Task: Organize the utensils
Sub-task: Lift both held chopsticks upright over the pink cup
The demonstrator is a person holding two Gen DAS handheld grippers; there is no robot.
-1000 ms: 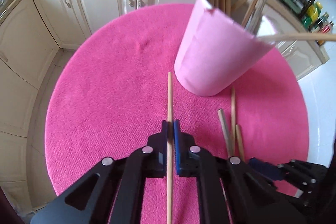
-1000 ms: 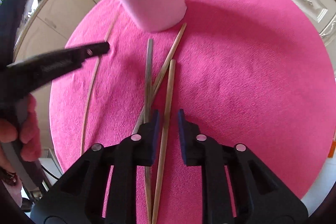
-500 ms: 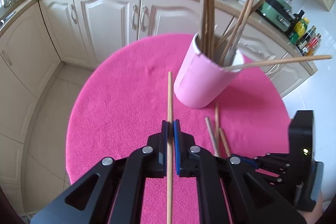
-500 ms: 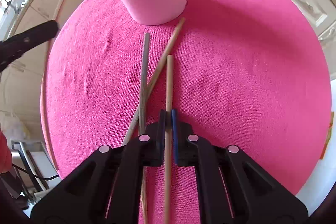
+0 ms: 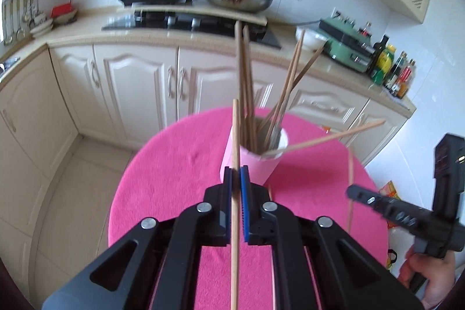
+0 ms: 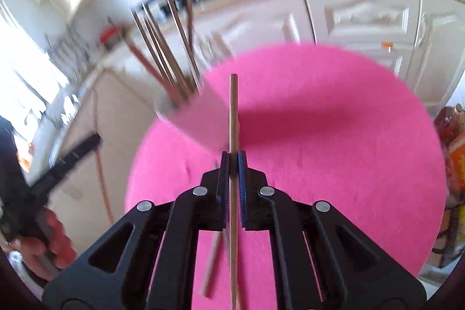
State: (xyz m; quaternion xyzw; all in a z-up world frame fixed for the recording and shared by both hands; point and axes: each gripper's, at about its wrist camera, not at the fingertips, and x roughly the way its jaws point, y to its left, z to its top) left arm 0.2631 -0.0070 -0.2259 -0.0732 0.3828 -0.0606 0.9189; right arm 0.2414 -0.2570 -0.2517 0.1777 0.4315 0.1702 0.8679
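Left gripper (image 5: pixel 236 175): jaws clamped on one chopstick (image 5: pixel 234 225), held above pink round table (image 5: pixel 162 182) before pink cup (image 5: pixel 263 164) packed with chopsticks. Right gripper (image 6: pixel 233 161): jaws clamped on second chopstick (image 6: pixel 233 112); loose stick (image 6: pixel 211 266) lying on table below.

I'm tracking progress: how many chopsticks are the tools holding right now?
2. One chopstick is clamped in the left tool, in front of the cup. The second chopstick is clamped in the right tool. No further held ones show.
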